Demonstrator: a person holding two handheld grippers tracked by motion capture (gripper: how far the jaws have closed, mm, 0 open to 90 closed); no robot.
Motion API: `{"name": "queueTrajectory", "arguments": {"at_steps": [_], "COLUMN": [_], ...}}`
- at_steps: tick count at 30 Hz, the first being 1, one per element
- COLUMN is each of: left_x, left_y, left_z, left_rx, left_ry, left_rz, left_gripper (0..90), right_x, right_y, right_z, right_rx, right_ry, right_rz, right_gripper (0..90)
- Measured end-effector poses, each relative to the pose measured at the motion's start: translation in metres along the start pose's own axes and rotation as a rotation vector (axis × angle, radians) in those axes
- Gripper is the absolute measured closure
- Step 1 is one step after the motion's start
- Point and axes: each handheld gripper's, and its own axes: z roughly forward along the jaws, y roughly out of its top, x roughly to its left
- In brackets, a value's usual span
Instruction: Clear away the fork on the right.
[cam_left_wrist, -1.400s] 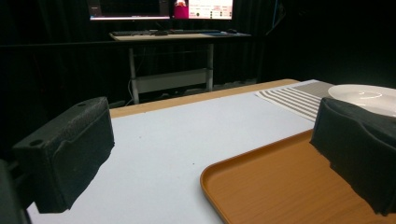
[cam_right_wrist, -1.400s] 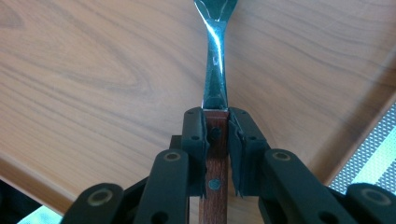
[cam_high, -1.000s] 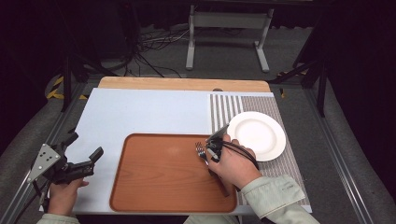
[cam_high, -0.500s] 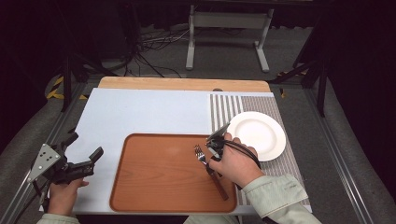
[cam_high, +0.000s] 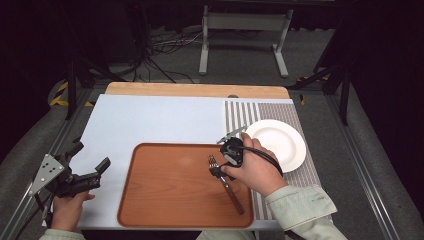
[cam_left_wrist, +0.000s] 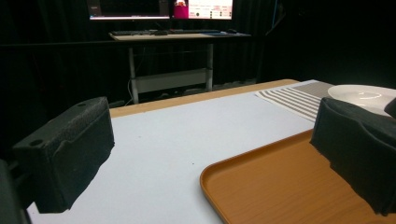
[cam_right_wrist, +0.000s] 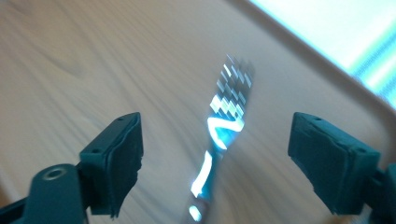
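Observation:
A fork (cam_high: 226, 182) with a brown handle lies on the orange-brown tray (cam_high: 170, 190), tines pointing away from me. My right gripper (cam_high: 222, 162) hovers just over its tines, pointing down. In the right gripper view the blurred metal fork (cam_right_wrist: 224, 126) lies on the tray (cam_right_wrist: 93, 70) between the two spread jaws of that gripper (cam_right_wrist: 215, 158), which touch nothing. My left gripper (cam_high: 91, 156) is held open at the table's near left corner, off the tray. In its own view the left gripper (cam_left_wrist: 212, 154) has nothing between its jaws.
A white plate (cam_high: 277, 142) rests on a striped mat (cam_high: 240, 117) right of the tray, close to my right hand. The light table top (cam_high: 150, 120) stretches behind the tray. From the left gripper view the tray (cam_left_wrist: 280, 186), plate (cam_left_wrist: 364, 93) and mat (cam_left_wrist: 299, 98) lie ahead.
My right hand has drifted slightly left and toward me over the tray, and more of the fork's handle now shows lying flat. The left gripper has stayed still.

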Motion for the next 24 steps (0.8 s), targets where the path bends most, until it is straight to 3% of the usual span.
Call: {"name": "queueTrajectory", "arguments": {"at_steps": [5,7,9,13,15,17,22,24], "left_x": [0.000,0.000,0.000,0.000,0.000,0.000,0.000,0.000], "left_y": [0.000,0.000,0.000,0.000,0.000,0.000,0.000,0.000], "left_z": [0.000,0.000,-0.001,-0.001,-0.001,-0.001,-0.001,-0.001], "left_rx": [0.000,-0.001,0.000,0.000,0.000,-0.001,-0.005,-0.006], "left_ry": [-0.001,-0.001,-0.005,-0.004,-0.004,-0.004,-0.010,-0.010], "left_rz": [0.001,0.001,0.000,0.000,0.000,0.000,0.001,0.001], "left_gripper": [0.3,0.3,0.3,0.3,0.3,0.3,0.3,0.3], "right_x": [0.004,0.004,0.004,0.003,0.003,0.003,0.000,-0.001], "right_y": [0.008,0.011,0.013,0.015,0.016,0.016,0.014,0.014], "right_z": [0.003,0.005,0.009,0.016,0.021,0.026,0.040,0.041], "right_rx": [-0.106,-0.112,-0.114,-0.136,-0.149,-0.128,-0.105,-0.103], "right_ry": [0.062,0.084,0.111,0.116,0.093,0.063,0.073,0.076], "right_rz": [-0.119,-0.184,-0.201,-0.262,-0.306,-0.331,-0.317,-0.313], "right_gripper": [26.0,34.4,41.6,56.7,65.5,70.4,85.2,86.6]}}
